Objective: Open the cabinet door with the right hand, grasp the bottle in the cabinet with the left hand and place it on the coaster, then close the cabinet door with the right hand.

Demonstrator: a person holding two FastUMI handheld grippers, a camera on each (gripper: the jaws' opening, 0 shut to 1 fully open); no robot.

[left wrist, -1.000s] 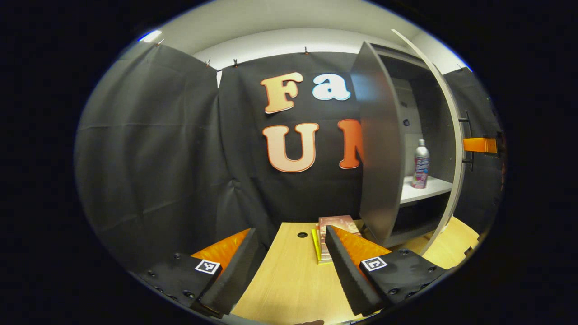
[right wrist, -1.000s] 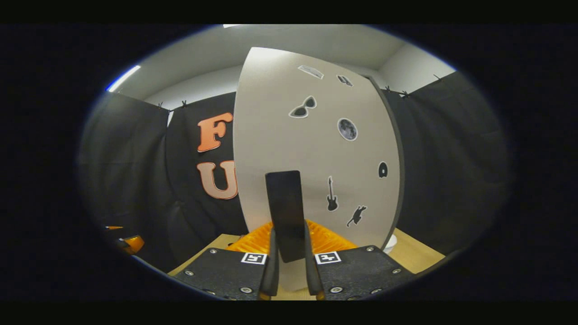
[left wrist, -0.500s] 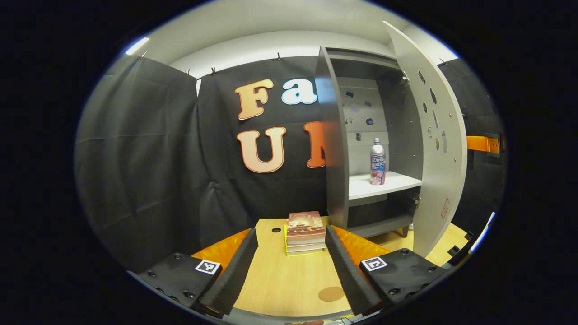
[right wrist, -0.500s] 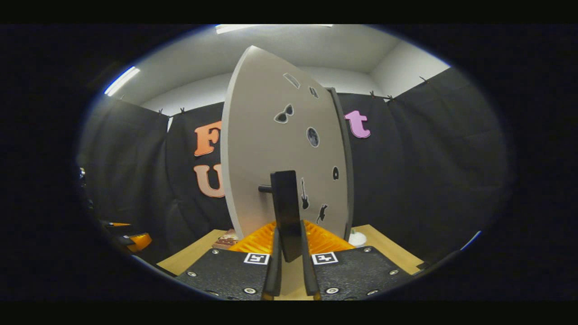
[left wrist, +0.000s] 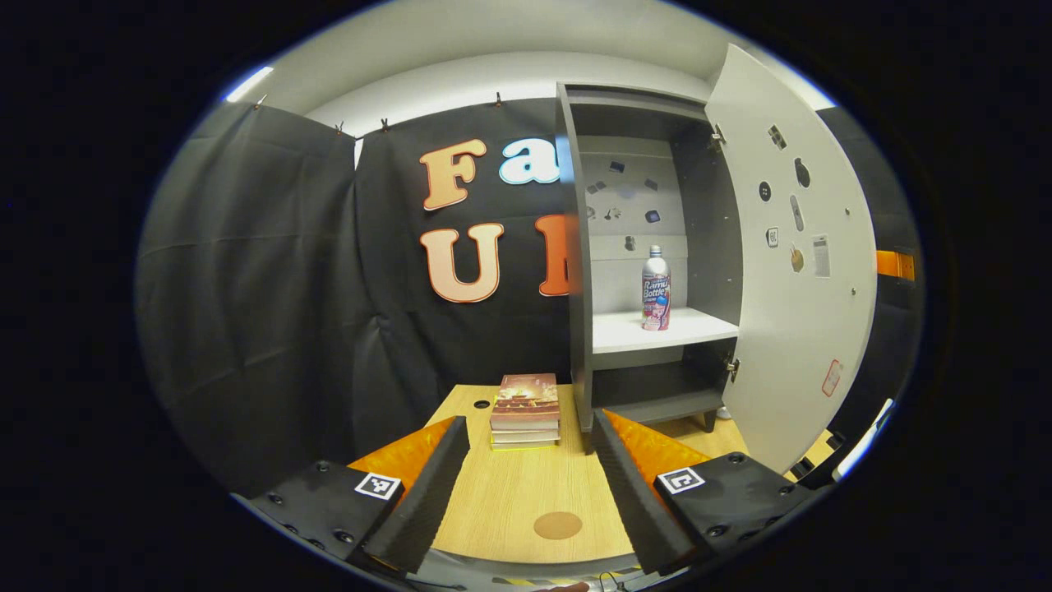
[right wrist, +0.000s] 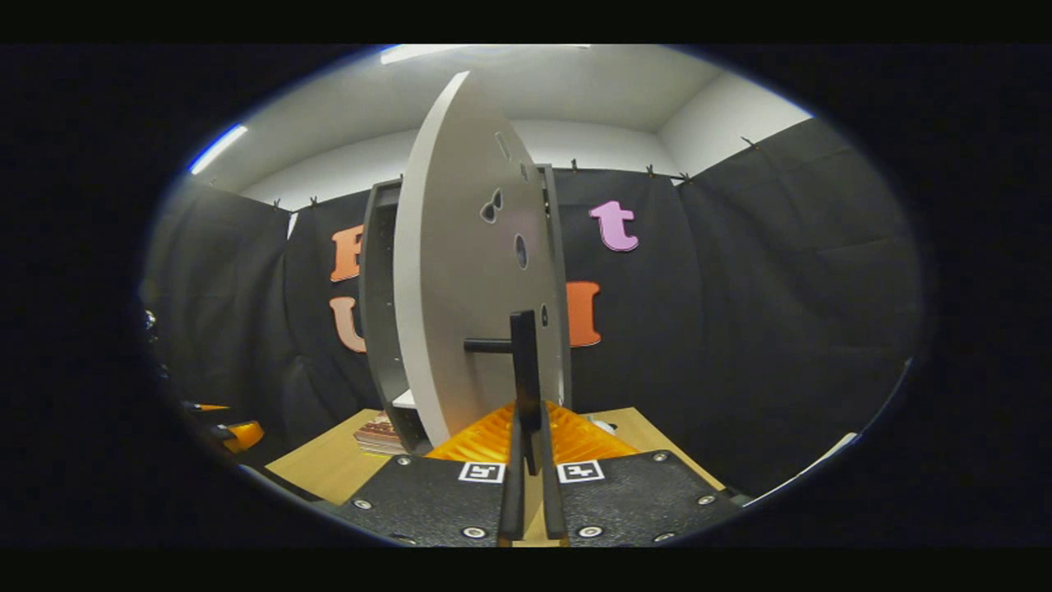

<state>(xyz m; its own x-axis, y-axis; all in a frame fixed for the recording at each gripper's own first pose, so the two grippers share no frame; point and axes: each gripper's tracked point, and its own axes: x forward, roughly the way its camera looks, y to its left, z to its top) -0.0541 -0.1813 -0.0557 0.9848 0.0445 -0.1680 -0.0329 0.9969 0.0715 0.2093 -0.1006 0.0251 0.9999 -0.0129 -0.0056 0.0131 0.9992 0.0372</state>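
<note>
A: Fingers first. Left gripper (left wrist: 526,477): two fingers (left wrist: 427,481) spread wide, nothing between them, hovering above the tabletop (left wrist: 509,501). Right gripper (right wrist: 530,460): two fingers close together, clamped on the dark handle (right wrist: 523,370) of the cabinet door (right wrist: 456,304).

B: Noted. Now contents, largest down?

A: One cabinet (left wrist: 645,263), standing on the tabletop at the right of the left gripper view. One door, swung wide open; in the left gripper view its inner face (left wrist: 793,271) stands to the right of the opening, with several small stickers on it. In the right gripper view the door is seen nearly edge-on, also with stickers on its outer face.

B: Shelves?

A: One white shelf (left wrist: 657,329) visible, dark compartment below it.

B: Bottle count and position?

A: One bottle (left wrist: 655,289), upright on the white shelf, toward its right half, well apart from both grippers.

B: Other items?

A: One stack of books (left wrist: 526,409) on the tabletop, just left of the cabinet's base; I count about three, top cover reddish. One round brown coaster (left wrist: 557,525) flat on the tabletop between the left fingers, bare.
</note>
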